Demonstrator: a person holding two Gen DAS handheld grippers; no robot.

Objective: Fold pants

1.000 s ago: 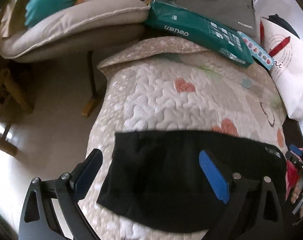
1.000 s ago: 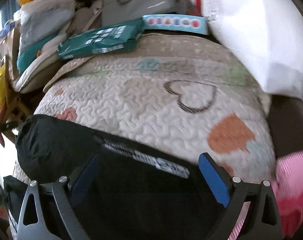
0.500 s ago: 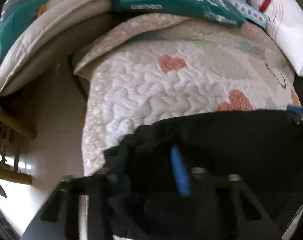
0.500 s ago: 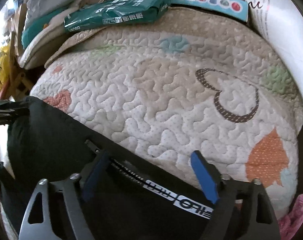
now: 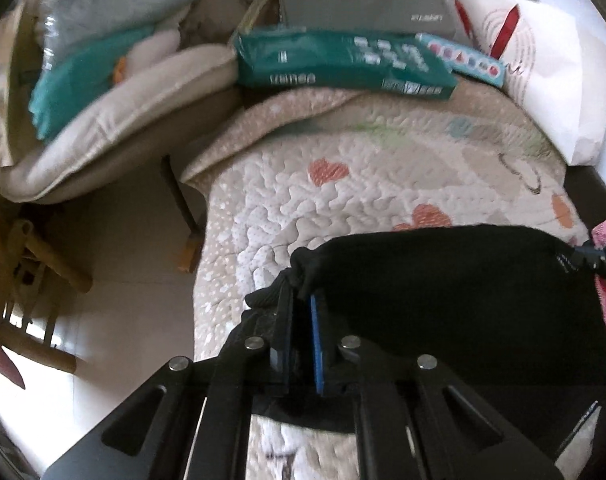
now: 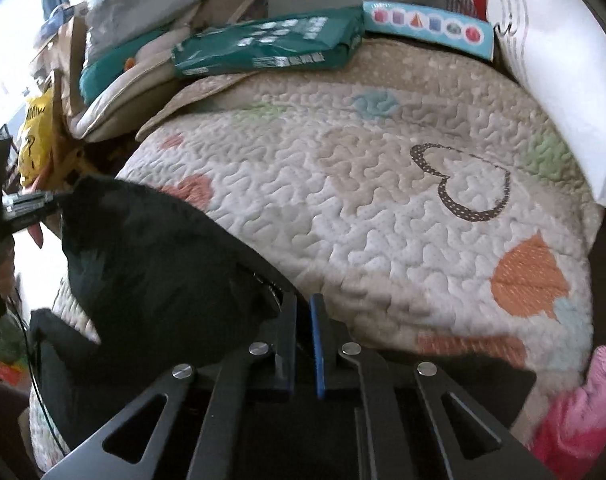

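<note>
**A:** Why are both ends pinched?

**B:** So the cloth comes up as one taut edge. My left hand-held gripper [image 5: 303, 300] is clamped on a bunched corner of the black, soft fabric pants [image 5: 463, 300], low centre of its frame. My right hand-held gripper [image 6: 303, 312] is clamped on the opposite end.

**A:** Where do they lie?

**B:** On the cream quilted bedspread with coloured hearts [image 6: 343, 200], along its near edge. Their long axis runs left to right, from one gripper to the other, across both views.

pants [image 5: 443, 292] black; quilt [image 6: 343, 200] cream w/ orange, teal, green hearts plus dotted brown heart outline; pack [image 5: 335, 62] teal; fingers [image 5: 315, 344] blue-padded.
</note>
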